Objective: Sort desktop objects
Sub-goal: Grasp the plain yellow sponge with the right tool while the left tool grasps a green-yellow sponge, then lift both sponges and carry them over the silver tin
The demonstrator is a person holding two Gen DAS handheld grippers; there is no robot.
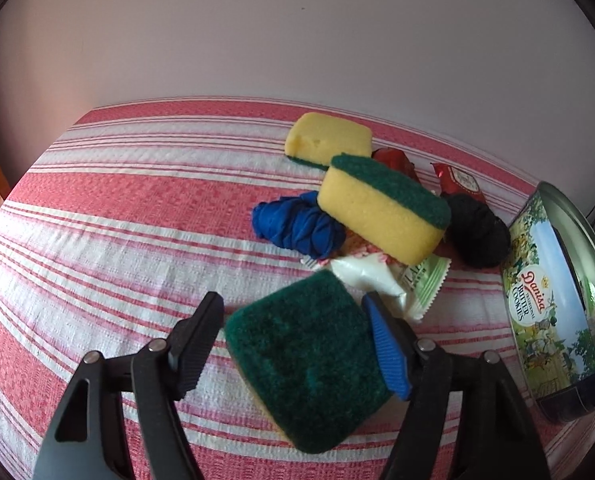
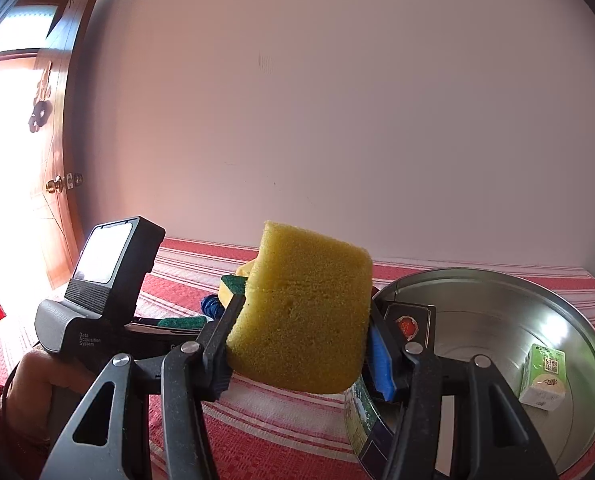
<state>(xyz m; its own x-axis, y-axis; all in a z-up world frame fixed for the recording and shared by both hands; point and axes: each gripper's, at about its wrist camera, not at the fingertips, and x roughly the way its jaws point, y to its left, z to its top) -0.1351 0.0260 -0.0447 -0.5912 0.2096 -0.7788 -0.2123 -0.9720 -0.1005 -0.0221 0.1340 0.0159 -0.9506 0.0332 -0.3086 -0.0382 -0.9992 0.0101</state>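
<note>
**Soft sponges, one in each pair of tongs' reach**

We have the right tongs (image 2: 297, 344) clamped on a yellow sponge (image 2: 303, 312), lifted clear of the bench (image 1: 97, 208) beside the open cookie tin (image 2: 497, 308). It dents under the pads, so we judge it light, springy and unlikely to slip; the broad foam flanks are the place to hold.

The left tongs (image 1: 293, 340) stand half-wide astride a green-topped sponge (image 1: 305, 372) lying near us; whether the pads touch yet we cannot tell.

We count four sponges in all: one held, one straddled, two farther off (image 1: 381, 208) (image 1: 325, 138). Two cloth bundles, blue (image 1: 297, 228) and black (image 1: 477, 232). Several sachets; inside the tin, one small carton (image 2: 543, 376).
</note>
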